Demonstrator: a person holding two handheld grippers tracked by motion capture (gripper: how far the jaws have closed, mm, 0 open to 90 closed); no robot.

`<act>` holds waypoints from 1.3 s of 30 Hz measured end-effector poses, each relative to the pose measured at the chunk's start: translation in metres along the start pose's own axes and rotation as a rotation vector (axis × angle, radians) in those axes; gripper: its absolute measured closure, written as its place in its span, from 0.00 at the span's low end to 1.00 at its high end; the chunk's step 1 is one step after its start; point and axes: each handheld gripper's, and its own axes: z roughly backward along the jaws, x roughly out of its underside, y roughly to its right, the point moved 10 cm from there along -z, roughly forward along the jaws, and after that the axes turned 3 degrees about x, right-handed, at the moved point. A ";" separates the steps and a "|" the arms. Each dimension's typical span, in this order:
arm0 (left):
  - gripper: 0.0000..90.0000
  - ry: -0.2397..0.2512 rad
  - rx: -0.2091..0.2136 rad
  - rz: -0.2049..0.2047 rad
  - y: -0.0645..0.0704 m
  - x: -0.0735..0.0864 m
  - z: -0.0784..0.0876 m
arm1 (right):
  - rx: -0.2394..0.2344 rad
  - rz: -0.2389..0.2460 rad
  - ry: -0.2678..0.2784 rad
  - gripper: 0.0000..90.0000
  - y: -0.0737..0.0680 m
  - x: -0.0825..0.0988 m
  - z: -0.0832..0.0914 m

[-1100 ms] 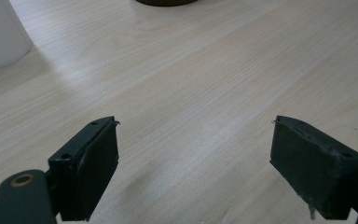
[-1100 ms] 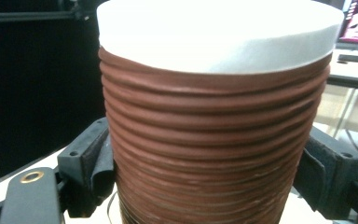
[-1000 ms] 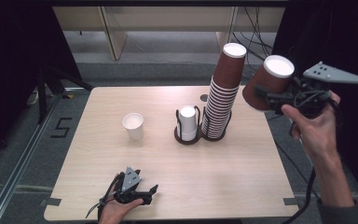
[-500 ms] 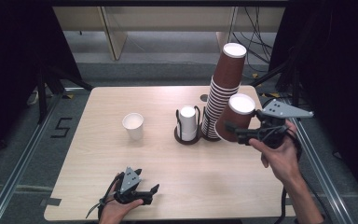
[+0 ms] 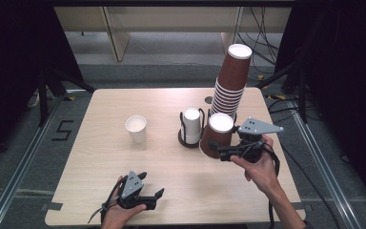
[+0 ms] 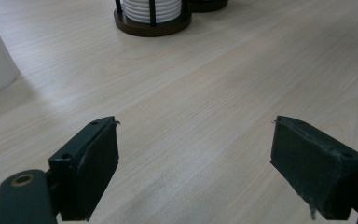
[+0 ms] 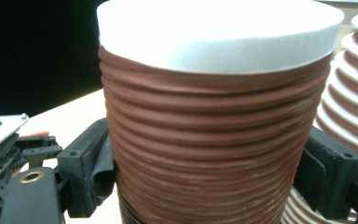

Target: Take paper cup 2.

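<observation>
Two grippers we see: right gripper [image 5: 219, 151] clamped on upside-down brown cup [image 5: 217, 136] at table's [image 5: 100, 157] right, just near-side of tall brown cup stack [image 5: 231, 90]; left gripper [image 5: 155, 198] at near edge, jaws apart, nothing between.

My gripper [image 7: 214, 172] clamps a ribbed brown cup [image 7: 214, 140] upside down, its white base uppermost, with the brown cup stack [image 7: 349, 121] just beside it at right.
</observation>
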 end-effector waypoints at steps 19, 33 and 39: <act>0.16 0.096 0.076 -0.029 0.014 -0.016 0.006 | -0.113 0.028 -0.077 0.20 -0.044 0.047 -0.048; 0.16 0.096 0.082 -0.039 0.015 -0.016 0.005 | -0.176 0.066 -0.117 0.20 -0.068 0.066 -0.064; 0.16 0.113 0.085 -0.036 0.015 -0.019 0.004 | -0.196 0.056 -0.129 0.20 -0.076 0.070 -0.065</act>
